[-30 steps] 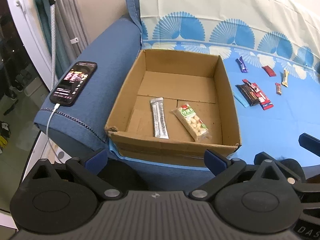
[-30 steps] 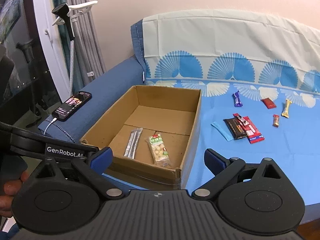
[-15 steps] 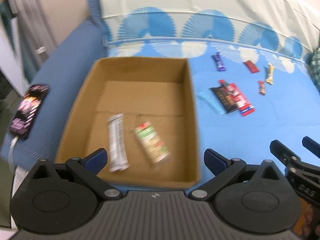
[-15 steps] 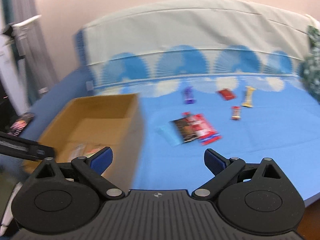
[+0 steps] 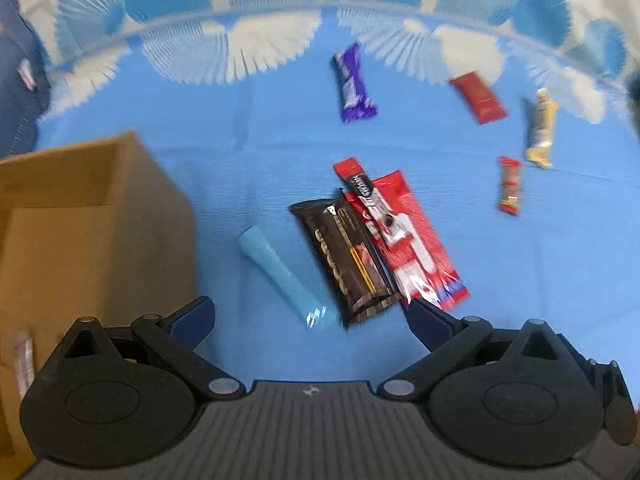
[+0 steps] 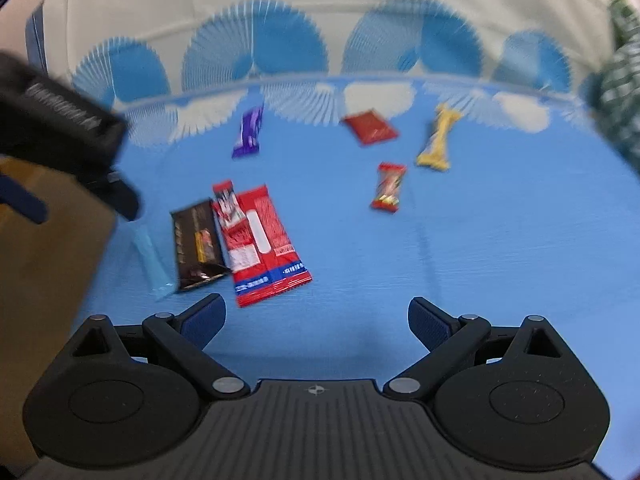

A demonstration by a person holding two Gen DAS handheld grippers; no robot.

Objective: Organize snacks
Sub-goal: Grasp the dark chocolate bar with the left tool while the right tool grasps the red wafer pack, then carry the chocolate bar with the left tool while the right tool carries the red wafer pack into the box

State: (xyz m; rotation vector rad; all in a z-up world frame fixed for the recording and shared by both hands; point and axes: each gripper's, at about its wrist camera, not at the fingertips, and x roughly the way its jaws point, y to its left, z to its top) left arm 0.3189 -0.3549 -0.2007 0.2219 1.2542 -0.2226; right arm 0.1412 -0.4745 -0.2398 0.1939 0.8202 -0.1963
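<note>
Swung both views off the cardboard box (image 5: 92, 216) toward loose snacks on the blue sheet (image 5: 248, 128); left gripper (image 5: 310, 314) and right gripper (image 6: 316, 316) spread, empty; likely next: pick the dark bar (image 5: 346, 256).

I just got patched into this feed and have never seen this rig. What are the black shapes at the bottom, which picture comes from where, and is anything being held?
No robot arm here: a person carries a two-finger claw in each hand, with a camera on each looking along its fingers. The black shapes are the claws themselves. One picture is from the left claw, the other from the right claw. Both are open and hold nothing. Ahead is a blue cloth with loose snacks: a light blue stick, a dark brown packet, a red packet, a purple bar, a yellow bar and others. The cardboard box stands to their left.
</note>
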